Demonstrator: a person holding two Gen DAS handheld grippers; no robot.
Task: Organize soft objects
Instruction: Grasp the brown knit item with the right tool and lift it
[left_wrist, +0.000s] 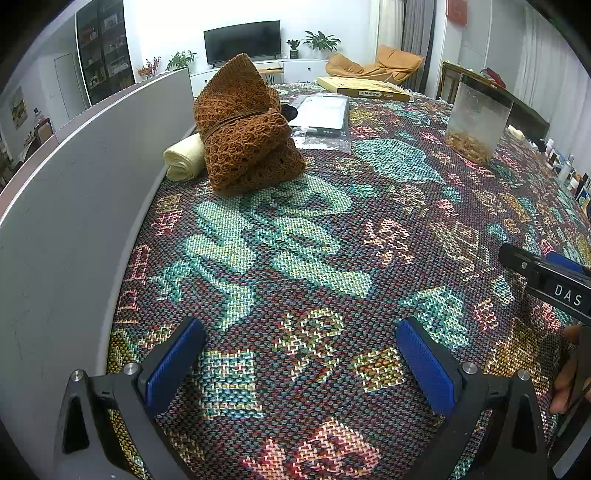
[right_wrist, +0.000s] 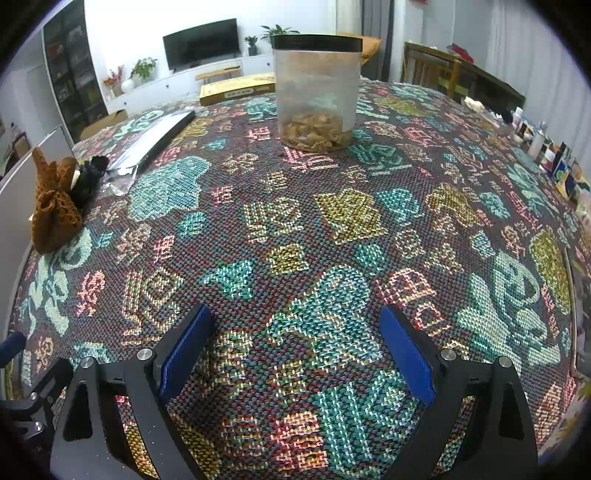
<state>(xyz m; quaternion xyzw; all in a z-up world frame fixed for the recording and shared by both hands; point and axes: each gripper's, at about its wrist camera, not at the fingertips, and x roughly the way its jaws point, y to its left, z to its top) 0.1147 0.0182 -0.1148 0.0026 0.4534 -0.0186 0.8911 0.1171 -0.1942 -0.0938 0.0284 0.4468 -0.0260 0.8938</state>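
A brown crocheted bundle (left_wrist: 243, 129) tied with a cord stands on the patterned tablecloth (left_wrist: 314, 258) by the white board at far left. A cream cloth roll (left_wrist: 184, 157) lies against its left side. A black soft item (right_wrist: 88, 177) lies just behind the bundle (right_wrist: 53, 206) in the right wrist view. My left gripper (left_wrist: 299, 332) is open and empty, well short of the bundle. My right gripper (right_wrist: 295, 317) is open and empty over the middle of the table; its body shows in the left wrist view (left_wrist: 546, 284).
A white board (left_wrist: 74, 206) walls the left table edge. A clear jar with a black lid (right_wrist: 317, 92) holds dried pieces at the far middle. A plastic-wrapped flat pack (left_wrist: 321, 114) and a yellow box (left_wrist: 364, 88) lie at the back. Small bottles (right_wrist: 539, 144) line the right edge.
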